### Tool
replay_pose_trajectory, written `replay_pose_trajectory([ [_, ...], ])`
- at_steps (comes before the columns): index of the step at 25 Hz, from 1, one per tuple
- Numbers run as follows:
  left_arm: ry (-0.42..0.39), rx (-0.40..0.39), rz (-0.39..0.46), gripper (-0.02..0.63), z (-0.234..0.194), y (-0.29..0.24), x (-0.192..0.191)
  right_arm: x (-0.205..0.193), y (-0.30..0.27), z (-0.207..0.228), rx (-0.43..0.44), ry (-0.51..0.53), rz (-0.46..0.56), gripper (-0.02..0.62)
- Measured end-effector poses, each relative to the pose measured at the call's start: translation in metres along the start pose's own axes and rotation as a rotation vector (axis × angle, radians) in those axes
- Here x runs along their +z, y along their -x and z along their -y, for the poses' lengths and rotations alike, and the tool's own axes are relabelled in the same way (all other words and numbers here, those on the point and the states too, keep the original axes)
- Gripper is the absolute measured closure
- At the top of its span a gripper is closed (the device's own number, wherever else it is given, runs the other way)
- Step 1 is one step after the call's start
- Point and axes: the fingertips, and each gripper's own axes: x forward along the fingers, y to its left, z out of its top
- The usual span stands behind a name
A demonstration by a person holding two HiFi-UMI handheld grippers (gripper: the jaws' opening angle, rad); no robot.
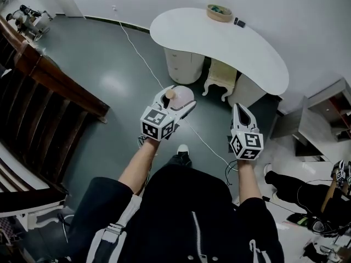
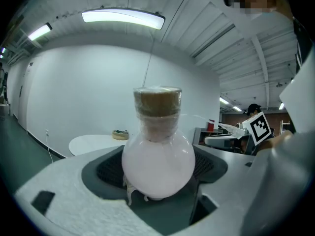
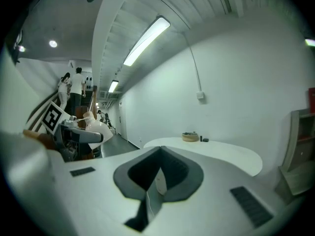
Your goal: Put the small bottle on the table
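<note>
A small round bottle (image 2: 157,156) with pale pink contents and a cork stopper sits upright between the jaws of my left gripper (image 2: 160,181), which is shut on its bulb. From the head view the same bottle (image 1: 178,96) shows at the tip of the left gripper (image 1: 174,104), held above the floor short of the white curved table (image 1: 219,43). My right gripper (image 1: 243,114) hangs beside it, its jaws together and empty. The right gripper view shows the table (image 3: 211,151) ahead and the left gripper with the bottle (image 3: 91,127) off to the left.
A shallow basket (image 1: 219,12) and a small dark object (image 1: 239,22) lie at the table's far edge. Cream cabinets (image 1: 184,64) and a stool (image 1: 221,78) stand under it. A cable (image 1: 137,51) runs over the floor. A wooden stair rail (image 1: 49,75) lies left, shelving (image 1: 323,114) right.
</note>
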Motion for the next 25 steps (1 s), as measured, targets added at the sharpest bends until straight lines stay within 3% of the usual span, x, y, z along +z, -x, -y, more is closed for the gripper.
replay_pose_trajectory([
  [5, -0.027, -0.034, -0.007, 0.21, -0.042, -0.045, 0.021, 0.02, -0.054, 0.018, -0.031, -0.016, 0.022, 0.592],
  [13, -0.016, -0.063, -0.014, 0.212, -0.092, -0.105, 0.033, 0.021, -0.118, 0.05, -0.063, -0.028, -0.008, 0.592],
  [25, -0.041, -0.029, -0.017, 0.21, -0.171, -0.22, 0.064, 0.051, -0.253, 0.127, -0.056, -0.032, 0.045, 0.592],
])
